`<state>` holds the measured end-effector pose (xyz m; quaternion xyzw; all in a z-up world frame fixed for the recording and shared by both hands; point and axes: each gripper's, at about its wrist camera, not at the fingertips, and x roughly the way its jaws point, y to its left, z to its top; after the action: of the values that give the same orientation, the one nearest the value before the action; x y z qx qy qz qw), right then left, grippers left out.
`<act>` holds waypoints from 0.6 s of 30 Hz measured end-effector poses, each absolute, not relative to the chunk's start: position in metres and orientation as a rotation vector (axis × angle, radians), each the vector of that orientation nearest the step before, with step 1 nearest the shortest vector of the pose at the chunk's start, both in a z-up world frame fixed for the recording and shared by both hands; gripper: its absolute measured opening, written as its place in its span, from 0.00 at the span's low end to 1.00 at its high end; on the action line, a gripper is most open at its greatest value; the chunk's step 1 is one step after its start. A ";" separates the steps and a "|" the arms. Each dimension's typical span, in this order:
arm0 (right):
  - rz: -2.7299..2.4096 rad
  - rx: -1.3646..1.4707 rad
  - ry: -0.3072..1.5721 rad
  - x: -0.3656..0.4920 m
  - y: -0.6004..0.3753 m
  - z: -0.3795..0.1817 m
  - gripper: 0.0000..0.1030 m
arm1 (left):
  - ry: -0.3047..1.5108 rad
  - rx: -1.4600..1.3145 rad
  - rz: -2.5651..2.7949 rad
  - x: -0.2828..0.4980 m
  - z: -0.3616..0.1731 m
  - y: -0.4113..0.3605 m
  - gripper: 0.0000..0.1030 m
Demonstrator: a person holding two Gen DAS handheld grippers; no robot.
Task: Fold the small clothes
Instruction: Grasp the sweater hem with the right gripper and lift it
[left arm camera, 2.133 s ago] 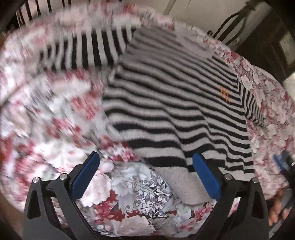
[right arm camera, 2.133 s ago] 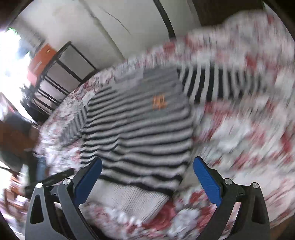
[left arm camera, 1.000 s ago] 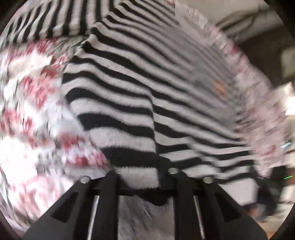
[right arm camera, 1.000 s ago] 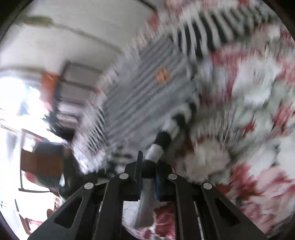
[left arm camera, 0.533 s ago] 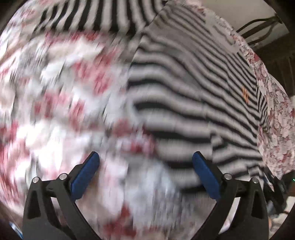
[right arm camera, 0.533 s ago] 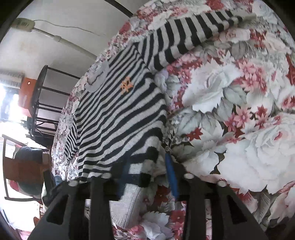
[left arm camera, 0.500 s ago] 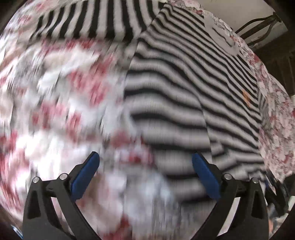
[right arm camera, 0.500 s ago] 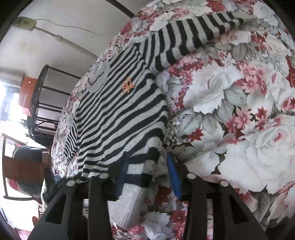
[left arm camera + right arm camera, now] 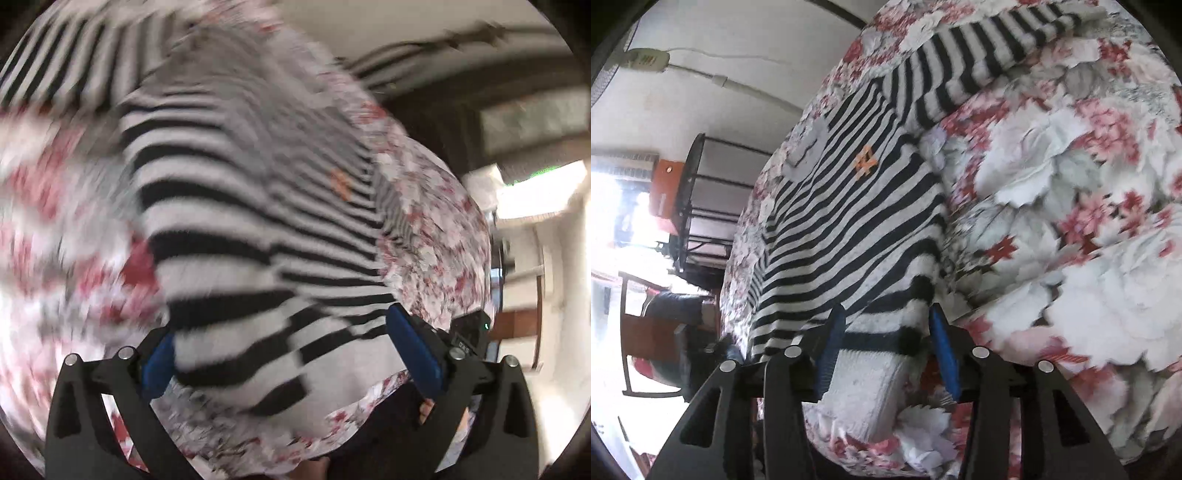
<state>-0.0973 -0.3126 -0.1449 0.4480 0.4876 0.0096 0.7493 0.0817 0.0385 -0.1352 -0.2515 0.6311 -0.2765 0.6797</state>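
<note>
1. Half a second ago the left tongs [image 9: 284,350] were spread wide over blurred flowered cloth with the sweater off to the right of the frame; now the sweater [image 9: 258,229] is filling the lower middle of the left view, its bottom edge bunching up between the two blue pads [image 9: 413,350].
2. The left view is smearing with motion again, as it was half a second ago.
3. The right view is changing little — the right tongs [image 9: 886,347] are sitting at the same bottom corner of the sweater [image 9: 849,221] as before, though the gap between their pads looks a little wider.
4. The left tongs are standing wide open, with the striped hem lying between the pads; whether either pad is pressing the knit is lost in the blur.
5. The right tongs are standing partly open, their blue pads [image 9: 943,354] flanking the white ribbed hem and last black stripe at the lower middle of the frame, without pinching it.
6. The sweater is lying spread on the flowered bedcover [image 9: 1071,221], running from the lower middle up toward the upper middle of the right view, one sleeve [image 9: 979,59] stretching toward the upper right.
7. A small orange mark [image 9: 865,162] is showing on the chest — it appears in the left view too [image 9: 340,184].
</note>
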 end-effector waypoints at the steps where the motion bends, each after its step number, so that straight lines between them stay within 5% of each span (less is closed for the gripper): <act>1: 0.028 0.964 1.077 -0.094 -0.308 -0.144 0.52 | 1.461 -0.580 -0.574 0.073 -0.148 0.047 0.95; 5: 0.081 0.900 1.120 -0.087 -0.284 -0.140 0.55 | 1.483 -0.498 -0.542 0.048 -0.154 0.057 0.90; 6: 0.099 0.884 1.122 -0.087 -0.278 -0.138 0.54 | 1.450 -0.446 -0.534 0.043 -0.145 0.053 0.72; 7: 0.114 0.861 1.116 -0.087 -0.272 -0.135 0.40 | 1.424 -0.389 -0.520 0.039 -0.139 0.049 0.48; 9: 0.125 0.828 1.092 -0.090 -0.269 -0.128 0.14 | 1.388 -0.353 -0.474 0.039 -0.131 0.065 0.27; 11: 0.101 0.837 0.988 -0.099 -0.284 -0.108 0.10 | 1.369 -0.455 -0.464 0.040 -0.124 0.099 0.22; 15: 0.018 0.848 0.962 -0.113 -0.310 -0.104 0.10 | 1.331 -0.501 -0.493 0.038 -0.103 0.123 0.26; 18: -0.023 0.842 1.074 -0.109 -0.310 -0.124 0.10 | 1.433 -0.410 -0.356 0.028 -0.119 0.122 0.74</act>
<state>-0.1092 -0.3102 -0.1238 0.3889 0.4963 -0.0105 0.7761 0.0278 0.1218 -0.1189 -0.1853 0.6484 -0.1609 0.7207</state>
